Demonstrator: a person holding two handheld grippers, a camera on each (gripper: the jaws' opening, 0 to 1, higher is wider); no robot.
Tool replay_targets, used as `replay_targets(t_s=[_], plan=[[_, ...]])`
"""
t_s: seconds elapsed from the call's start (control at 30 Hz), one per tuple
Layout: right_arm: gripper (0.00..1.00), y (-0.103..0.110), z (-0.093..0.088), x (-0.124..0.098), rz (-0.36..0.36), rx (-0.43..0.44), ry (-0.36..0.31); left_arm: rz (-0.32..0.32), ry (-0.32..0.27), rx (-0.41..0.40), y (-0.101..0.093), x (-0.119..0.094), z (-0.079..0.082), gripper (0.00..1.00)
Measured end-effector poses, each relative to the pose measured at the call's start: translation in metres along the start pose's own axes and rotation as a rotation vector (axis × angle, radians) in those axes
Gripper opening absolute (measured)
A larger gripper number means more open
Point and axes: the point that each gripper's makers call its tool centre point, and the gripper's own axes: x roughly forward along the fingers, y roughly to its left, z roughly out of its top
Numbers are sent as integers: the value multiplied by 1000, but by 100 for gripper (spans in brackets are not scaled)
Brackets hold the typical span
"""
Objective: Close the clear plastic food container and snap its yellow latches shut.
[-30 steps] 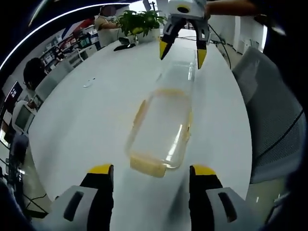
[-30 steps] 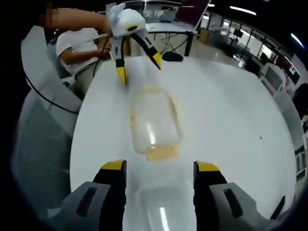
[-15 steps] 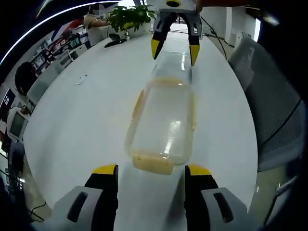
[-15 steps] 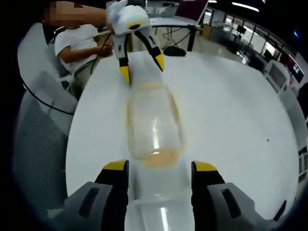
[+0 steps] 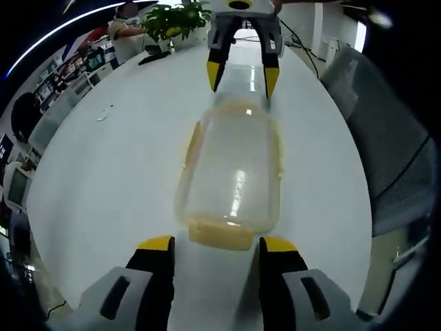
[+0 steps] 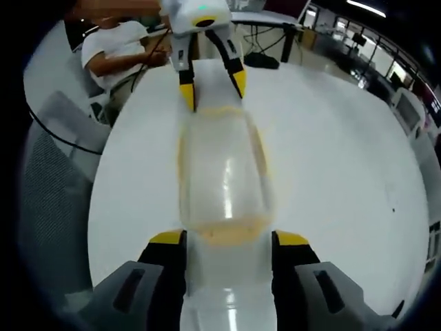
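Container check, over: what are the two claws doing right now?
Left claw open at one end latch. Right claw open at the opposite end. Clear container flat on white table, yellow latches not gripped. Nothing in the way.

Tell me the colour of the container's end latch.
Yellow end latch, clearest in the left gripper view.

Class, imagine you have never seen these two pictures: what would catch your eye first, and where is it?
First comes the clear plastic food container with yellow latches, lying lengthwise in the middle of the round white table. Next come the two yellow-tipped grippers facing each other across it: the left gripper open at one end, the right gripper open at the other. Beyond, a potted plant stands at the table's far edge.
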Motion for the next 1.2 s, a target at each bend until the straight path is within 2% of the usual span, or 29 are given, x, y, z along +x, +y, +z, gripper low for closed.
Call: replay_targets(t_s=[0.53, 0.7, 1.03, 1.2], plan=[[45, -2, -11, 18, 8, -43, 73, -55, -2, 29, 3, 12, -3, 39], [44, -2, -14, 21, 14, -49, 86, -94, -6, 30, -1, 13, -3, 37], [42, 0, -17, 25, 33, -56, 94, -166, -6, 88, -5, 17, 1, 35], [41, 0, -15, 25, 44, -76, 109, -178, -10, 103, -4, 18, 5, 35]])
